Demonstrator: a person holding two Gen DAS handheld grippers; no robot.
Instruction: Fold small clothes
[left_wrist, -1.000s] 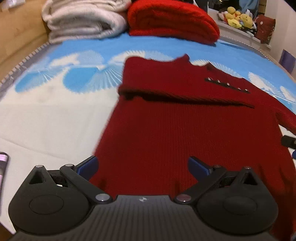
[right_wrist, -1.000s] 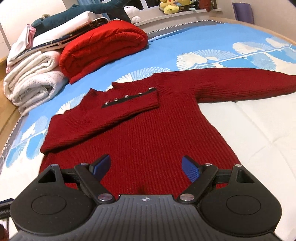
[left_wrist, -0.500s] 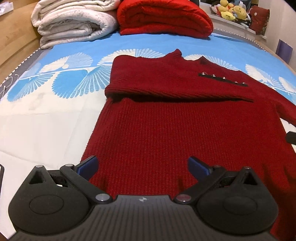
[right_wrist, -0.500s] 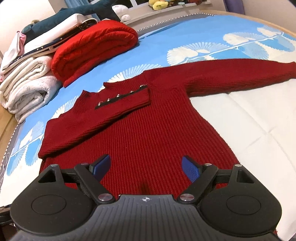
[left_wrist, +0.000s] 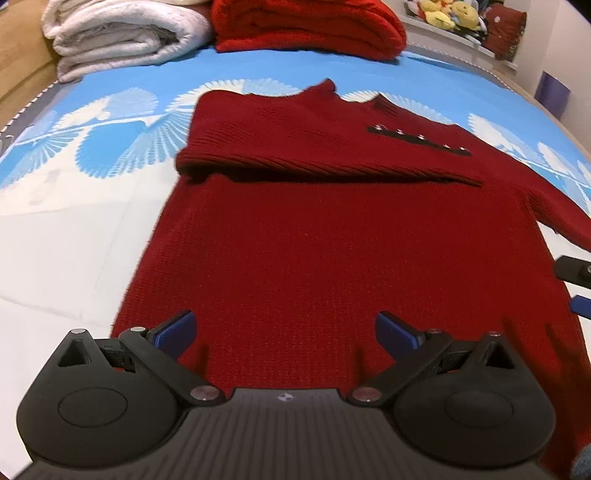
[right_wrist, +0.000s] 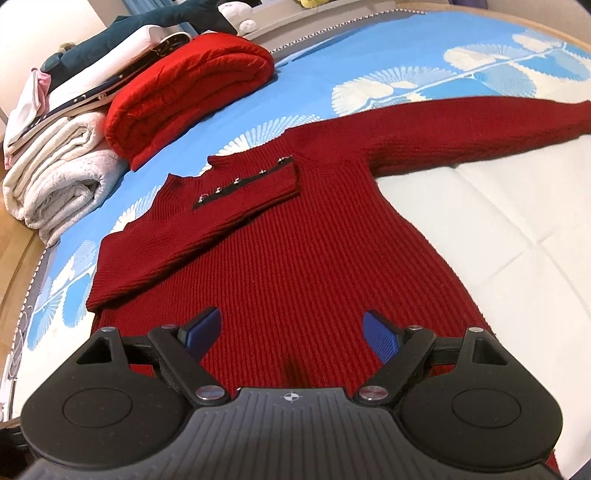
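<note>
A dark red knit sweater (left_wrist: 332, 251) lies flat on the blue and white bed cover (left_wrist: 74, 206). One sleeve (left_wrist: 317, 158) is folded across the chest, its black buttoned cuff (left_wrist: 417, 139) on top. The other sleeve (right_wrist: 461, 136) lies stretched out to the right. My left gripper (left_wrist: 284, 332) is open and empty over the hem. My right gripper (right_wrist: 291, 334) is open and empty over the hem too; its tip shows at the right edge of the left wrist view (left_wrist: 576, 273).
A folded bright red garment (right_wrist: 184, 92) and folded white blankets (right_wrist: 55, 166) lie at the head of the bed, with more folded clothes (right_wrist: 110, 59) stacked behind. Plush toys (left_wrist: 443, 18) sit on a ledge. A wooden bed edge (left_wrist: 18, 66) runs along the left.
Both grippers have drawn closer to the sweater's hem and lower; the sweater fills more of both views. The sweater itself has not moved.
</note>
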